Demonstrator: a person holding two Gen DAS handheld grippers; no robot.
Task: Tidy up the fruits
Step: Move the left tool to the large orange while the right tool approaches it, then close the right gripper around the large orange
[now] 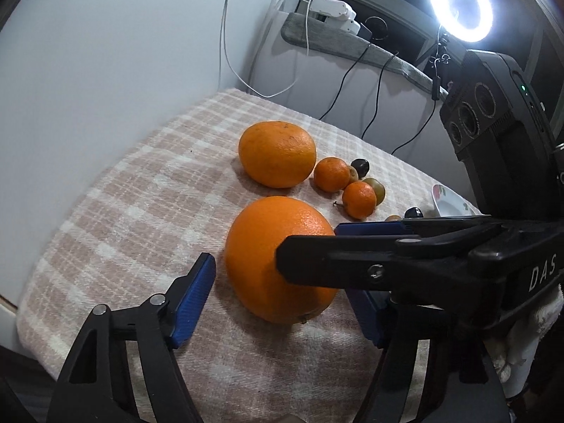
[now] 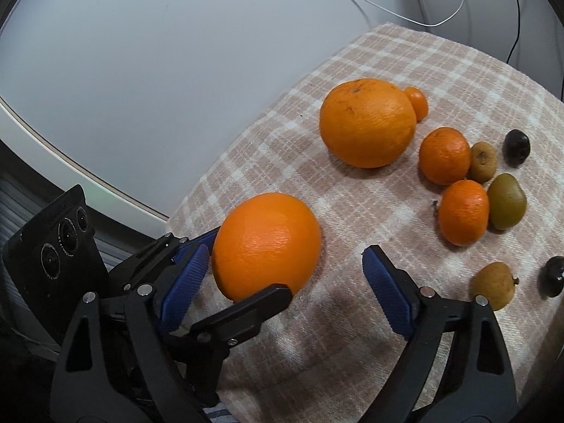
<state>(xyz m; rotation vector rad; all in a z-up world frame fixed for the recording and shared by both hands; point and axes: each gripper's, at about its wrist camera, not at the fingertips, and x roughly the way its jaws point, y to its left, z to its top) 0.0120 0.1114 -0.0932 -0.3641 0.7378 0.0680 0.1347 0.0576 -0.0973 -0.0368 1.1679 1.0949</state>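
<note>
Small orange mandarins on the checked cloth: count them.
3. One small orange mandarin sits right of the far large orange, another just nearer, and a third peeks from behind that large orange. More may be hidden.

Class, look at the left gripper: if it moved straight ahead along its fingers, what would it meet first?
Most likely the near large orange, lying between the open fingers of the left gripper; the right gripper crosses in front, depth unclear.

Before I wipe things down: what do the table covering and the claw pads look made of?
The table covering looks like woven fabric, matte, with visible threads in its beige-and-white plaid. The pads on the right claw look like blue ribbed rubber or plastic; which one is unclear.
</note>
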